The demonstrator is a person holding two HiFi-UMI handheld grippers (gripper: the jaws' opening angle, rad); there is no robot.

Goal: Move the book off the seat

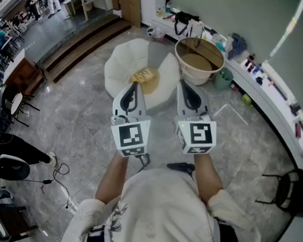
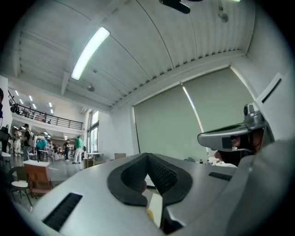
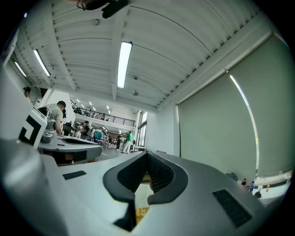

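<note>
Closest to us is the person's white shirt [image 1: 162,214], with two bare forearms reaching forward from it. Beyond them we see a wide grey marble floor [image 1: 82,105] in a large hall. Wooden steps [image 1: 79,49] rise at the upper left, and a curved white surface [image 1: 265,105] carrying bottles and small items runs along the pale green wall on the right. One black chair [image 1: 289,186] stands near that wall.

We count one white seat [image 1: 121,66] on the floor ahead and one round beige tub [image 1: 193,74] just beside it on the right. One yellowish book [image 1: 145,77] lies on the seat near its middle.

There are two tools, each with one marker cube. The left hand-held gripper [image 1: 135,85] [image 2: 147,156] and the right hand-held gripper [image 1: 181,82] [image 3: 147,154] are held side by side, level and parallel, pointing towards the seat. Each forearm is raised in front of the chest.

In each gripper view the black pads meet at the tips and clamp nothing. Only a sliver of white and yellow shows through the gap behind them. Both grippers are above the seat, apart from the book.
</note>
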